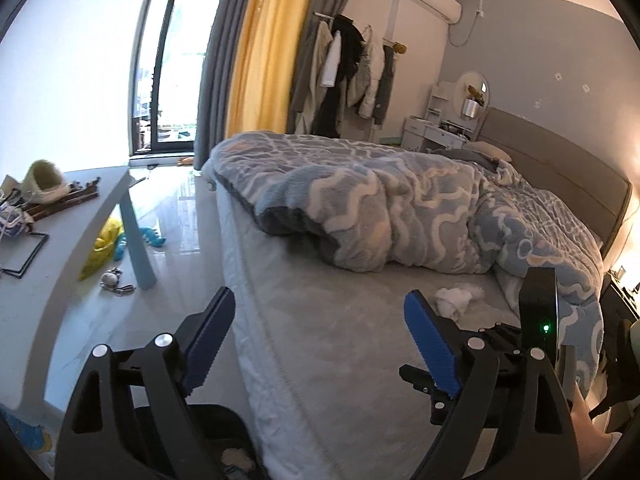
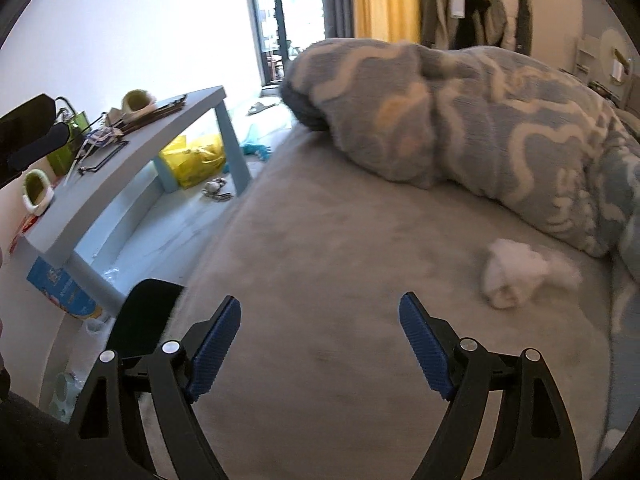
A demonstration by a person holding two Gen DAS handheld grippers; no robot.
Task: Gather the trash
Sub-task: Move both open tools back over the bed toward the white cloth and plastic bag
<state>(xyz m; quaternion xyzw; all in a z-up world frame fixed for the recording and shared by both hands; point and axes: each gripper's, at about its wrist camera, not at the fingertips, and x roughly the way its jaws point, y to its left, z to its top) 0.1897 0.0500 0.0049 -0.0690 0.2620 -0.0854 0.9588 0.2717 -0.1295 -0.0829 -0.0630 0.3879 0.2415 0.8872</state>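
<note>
Around the bed, clutter crowds the left side: a low pale-blue counter (image 2: 120,160) carries fuzzy green-and-white slippers (image 2: 138,105), dark wooden sticks and a black wire frame, while a yellow plastic bag (image 2: 196,158) sits on the glossy floor under it, near a teal toy and a small grey-and-white object. A blue printed box (image 2: 60,290) lies by the counter's near leg; its writing is too blurred to read. A rumpled blue-grey fleece blanket with cream wavy pattern (image 2: 500,120) is heaped across the far half of the grey-sheeted bed (image 2: 320,260), its edge just beside the trash. Behind it hang a yellow curtain (image 1: 272,48) and coats on a wall rack.

The crumpled white tissue wad (image 2: 520,276) lies on the bare sheet, near the blanket's fold, ahead and to the right of the right hand-held gripper (image 2: 320,340). Soft and lumpy, it has one frayed end. That gripper's blue ribbed jaws stand wide apart, holding nothing, above the sheet. The left hand-held gripper (image 1: 320,344) is likewise spread and empty, over the bed's edge, with the tissue (image 1: 454,300) beyond its right finger.
</note>
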